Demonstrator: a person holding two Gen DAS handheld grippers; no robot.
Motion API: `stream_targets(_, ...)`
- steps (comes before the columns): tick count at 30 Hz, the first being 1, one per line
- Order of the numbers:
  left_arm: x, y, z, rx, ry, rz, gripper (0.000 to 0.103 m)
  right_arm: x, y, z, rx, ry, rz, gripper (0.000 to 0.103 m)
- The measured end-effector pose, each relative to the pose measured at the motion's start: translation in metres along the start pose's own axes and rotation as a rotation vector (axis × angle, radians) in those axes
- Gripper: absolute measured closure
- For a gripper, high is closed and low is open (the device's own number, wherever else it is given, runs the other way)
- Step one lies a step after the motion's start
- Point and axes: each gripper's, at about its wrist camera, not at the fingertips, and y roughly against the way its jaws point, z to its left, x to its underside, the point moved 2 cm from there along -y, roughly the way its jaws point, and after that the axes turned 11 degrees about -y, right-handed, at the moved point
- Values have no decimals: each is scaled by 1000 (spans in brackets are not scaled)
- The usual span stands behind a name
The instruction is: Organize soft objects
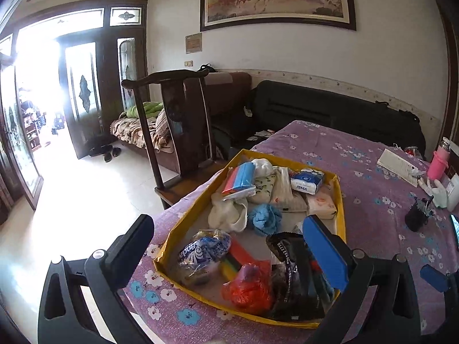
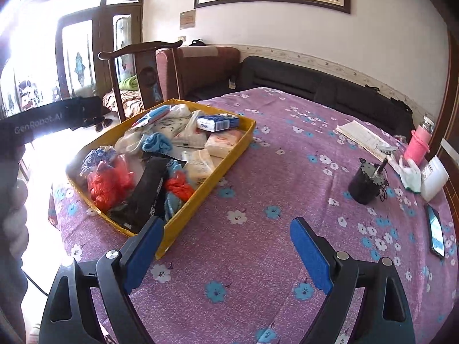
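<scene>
A yellow tray (image 1: pixel 341 200) on the purple flowered cloth holds several soft things: a blue fuzzy cloth (image 1: pixel 265 218), a red plastic bag (image 1: pixel 249 286), a black packet (image 1: pixel 295 272), a white cloth (image 1: pixel 228 215) and a Vinda tissue pack (image 1: pixel 307 182). My left gripper (image 1: pixel 228 223) hangs open above the tray's near end, its pads touching nothing. In the right wrist view the tray (image 2: pixel 229 154) lies to the left. My right gripper (image 2: pixel 226 223) stands open over bare cloth beside the tray's near corner. The red bag (image 2: pixel 110 180) and black packet (image 2: pixel 152 189) lie at that end.
At the table's right side stand a pink bottle (image 2: pixel 417 143), a black cup-like object (image 2: pixel 367 183), a white glove (image 2: pixel 410 172), a booklet (image 2: pixel 364 137) and a phone (image 2: pixel 436 232). A dark wooden chair (image 1: pixel 178 126) stands behind the tray. A hand holds the left gripper's body (image 2: pixel 37 126).
</scene>
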Motion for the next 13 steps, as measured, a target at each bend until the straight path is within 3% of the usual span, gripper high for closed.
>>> stream_targets(13,5,-8,4,-30,-4,24,0,-1,-4,18,-32,48,14,10)
